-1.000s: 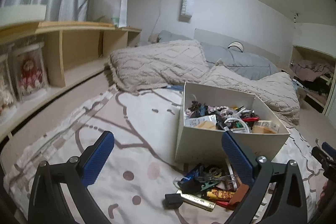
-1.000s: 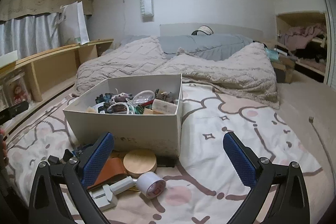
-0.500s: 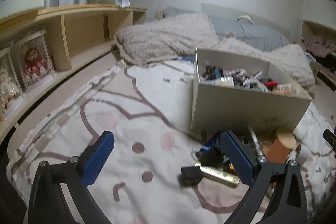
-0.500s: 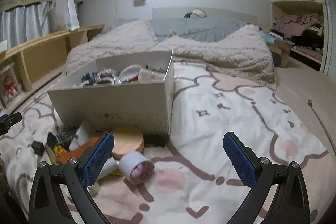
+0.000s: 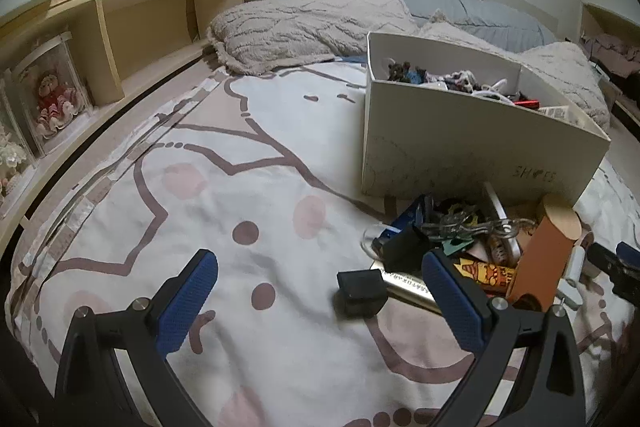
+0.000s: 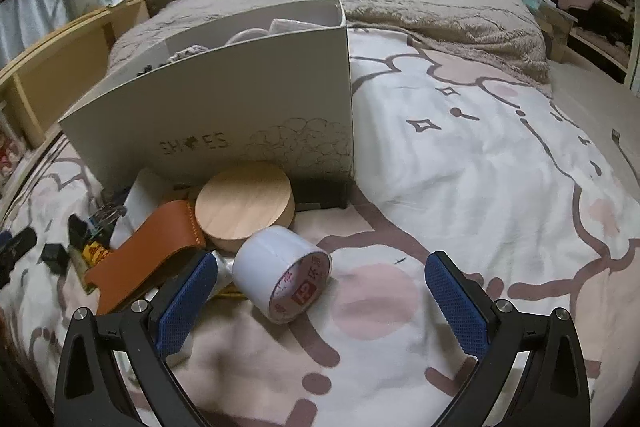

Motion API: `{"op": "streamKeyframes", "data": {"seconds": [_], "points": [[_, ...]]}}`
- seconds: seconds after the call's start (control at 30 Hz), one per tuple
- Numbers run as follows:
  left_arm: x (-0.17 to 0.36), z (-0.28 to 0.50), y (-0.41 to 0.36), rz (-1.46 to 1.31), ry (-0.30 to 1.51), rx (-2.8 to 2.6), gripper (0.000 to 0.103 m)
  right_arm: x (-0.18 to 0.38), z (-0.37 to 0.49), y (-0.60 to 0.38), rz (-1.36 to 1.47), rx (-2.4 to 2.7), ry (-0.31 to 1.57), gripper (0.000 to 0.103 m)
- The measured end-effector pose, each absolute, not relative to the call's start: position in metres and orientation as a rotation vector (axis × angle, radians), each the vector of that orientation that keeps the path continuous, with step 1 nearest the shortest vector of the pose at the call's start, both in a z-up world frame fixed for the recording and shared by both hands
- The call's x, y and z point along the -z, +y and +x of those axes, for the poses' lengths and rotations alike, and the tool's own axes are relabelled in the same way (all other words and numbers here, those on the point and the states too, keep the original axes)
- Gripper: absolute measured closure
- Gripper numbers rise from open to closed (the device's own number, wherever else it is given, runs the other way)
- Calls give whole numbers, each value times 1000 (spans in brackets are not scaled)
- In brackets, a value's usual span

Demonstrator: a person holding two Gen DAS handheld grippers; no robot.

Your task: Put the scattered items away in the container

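While open: both grippers; tape roll.

The black left gripper with blue-padded fingers is held low and level, its jaws spread wide with nothing between them. The matching black right gripper is also low, jaws wide apart and empty.
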State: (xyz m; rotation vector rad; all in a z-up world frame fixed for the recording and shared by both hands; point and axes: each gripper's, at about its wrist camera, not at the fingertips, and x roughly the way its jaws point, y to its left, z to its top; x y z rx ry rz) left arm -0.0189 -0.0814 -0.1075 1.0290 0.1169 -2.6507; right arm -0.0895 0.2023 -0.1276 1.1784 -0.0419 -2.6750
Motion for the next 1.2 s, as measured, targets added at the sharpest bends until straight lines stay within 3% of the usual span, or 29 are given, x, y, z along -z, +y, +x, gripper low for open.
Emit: {"op": "streamKeyframes", "data": {"seconds": [0.43, 1.2], "points": [[123, -26, -76, 1127, 105, 2624, 0, 129, -94, 228, 1222, 2693, -218, 0], [137, -30, -89, 1196, 104, 2545, 0, 123, -81, 250, 1226, 2503, -126, 0]]}}
